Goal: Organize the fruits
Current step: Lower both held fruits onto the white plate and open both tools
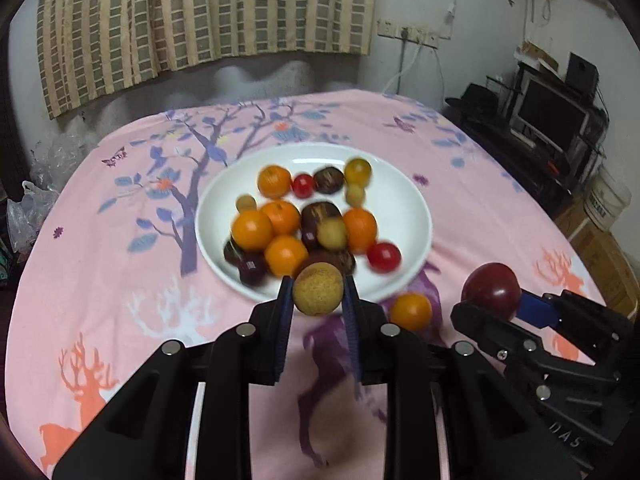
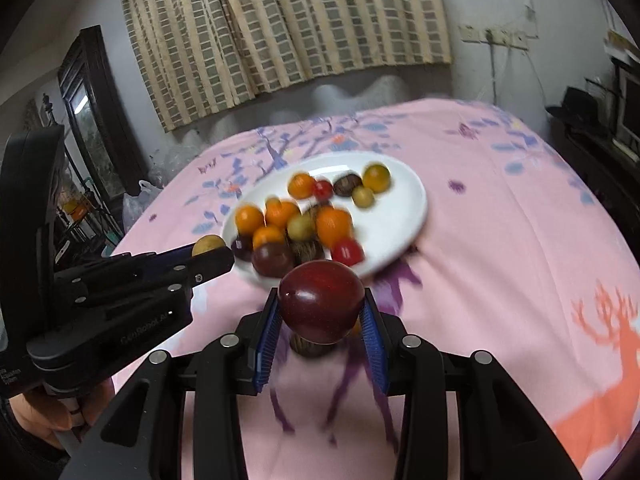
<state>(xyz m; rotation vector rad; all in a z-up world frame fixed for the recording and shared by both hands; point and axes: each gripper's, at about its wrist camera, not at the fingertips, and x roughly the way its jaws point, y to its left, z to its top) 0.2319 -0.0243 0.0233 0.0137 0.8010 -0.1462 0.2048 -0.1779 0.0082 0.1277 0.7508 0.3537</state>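
both grippers hold fruit above the pink cloth.
left gripper (image 1: 318, 292) jaws clamp a tan fruit (image 1: 318, 289); right gripper (image 2: 320, 312) jaws pinch a dark red plum (image 2: 320, 300). beyond, the white plate (image 1: 404, 204) of fruit is blurred.

Checked curtain (image 1: 200, 12) on white wall (image 1: 472, 60); monitor (image 1: 548, 116) right (dim corner).

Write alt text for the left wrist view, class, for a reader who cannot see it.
The left gripper pinches a tan round fruit above a white plate heaped with orange, red and dark fruits on a pink cloth. At right, the right gripper holds a dark red fruit.
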